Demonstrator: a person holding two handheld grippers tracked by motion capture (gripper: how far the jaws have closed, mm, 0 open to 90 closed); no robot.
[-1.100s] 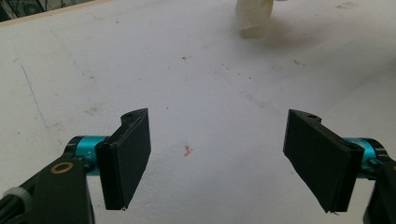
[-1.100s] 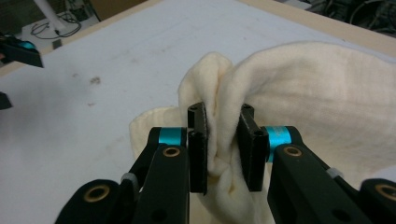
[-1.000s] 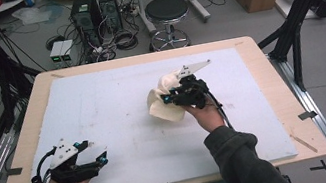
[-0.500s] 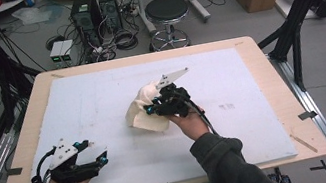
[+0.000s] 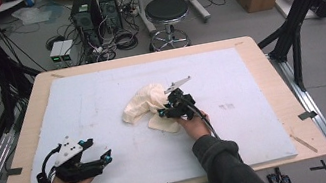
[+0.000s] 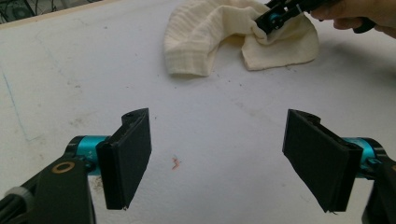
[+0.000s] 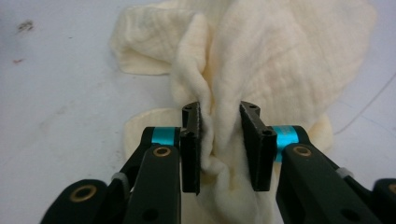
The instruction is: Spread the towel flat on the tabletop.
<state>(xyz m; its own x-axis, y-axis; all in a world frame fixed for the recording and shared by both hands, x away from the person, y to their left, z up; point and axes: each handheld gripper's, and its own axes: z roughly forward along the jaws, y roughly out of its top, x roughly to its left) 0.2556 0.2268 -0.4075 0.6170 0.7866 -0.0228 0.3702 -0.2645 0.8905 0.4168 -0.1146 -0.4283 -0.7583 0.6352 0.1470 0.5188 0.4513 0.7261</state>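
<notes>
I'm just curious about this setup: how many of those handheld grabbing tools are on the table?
2. The left gripper rests near the table's front left corner, fingers wide apart. The right gripper is at the middle, over the cream cloth.

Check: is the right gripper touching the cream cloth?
Touching. In the right gripper view a fold of the cream cloth stands between the jaws of the right gripper, which have just been opening; it lies against the left pad.

Lab: computer towers (image 5: 95, 9), cable tangles (image 5: 124, 40)

Crumpled cream cloth (image 5: 145, 105) lies mid-table, bunched
</notes>
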